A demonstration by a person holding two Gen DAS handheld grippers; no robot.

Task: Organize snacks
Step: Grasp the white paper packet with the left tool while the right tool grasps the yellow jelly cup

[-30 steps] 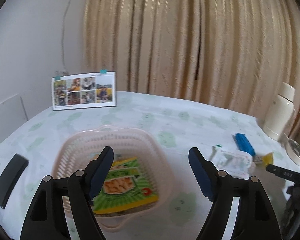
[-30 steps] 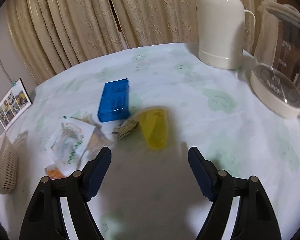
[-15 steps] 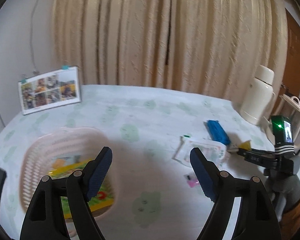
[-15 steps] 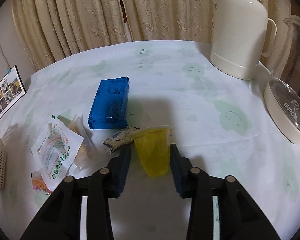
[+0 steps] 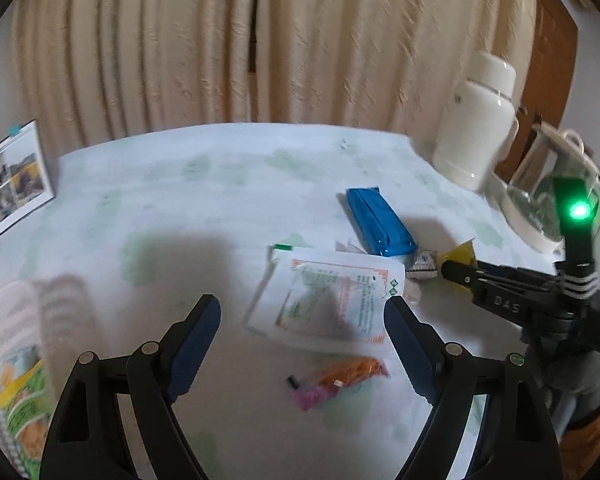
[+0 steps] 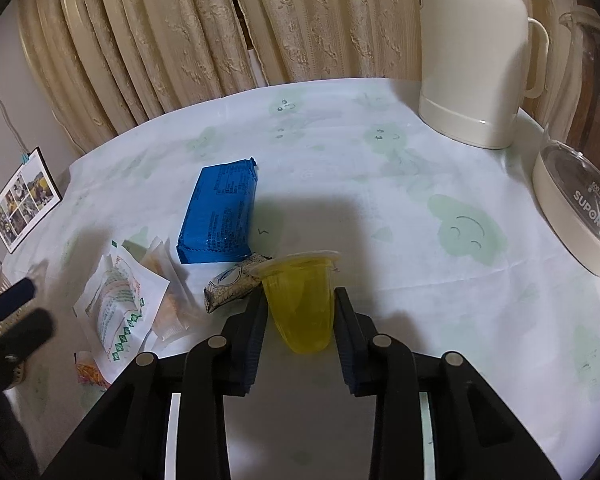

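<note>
A: Left view: what does the left claw (image 5: 302,316) show?

B: Fingers spread wide, holding nothing, above a white packet (image 5: 328,300); an orange wrapper (image 5: 350,370) lies just below, the basket (image 5: 10,320) off to its left, blurred.

A: Right view?

B: The right claw (image 6: 300,308) pinches a yellow jelly cup (image 6: 300,300) lying on its side on the table (image 6: 380,184). A small wrapped snack (image 6: 232,286) touches the cup's rim; a blue pack (image 6: 220,216) lies just beyond.

A: The risk?

B: Likely the tapered, smooth cup slipping from the fingers on lifting, or dragging that wrapped snack along.
</note>
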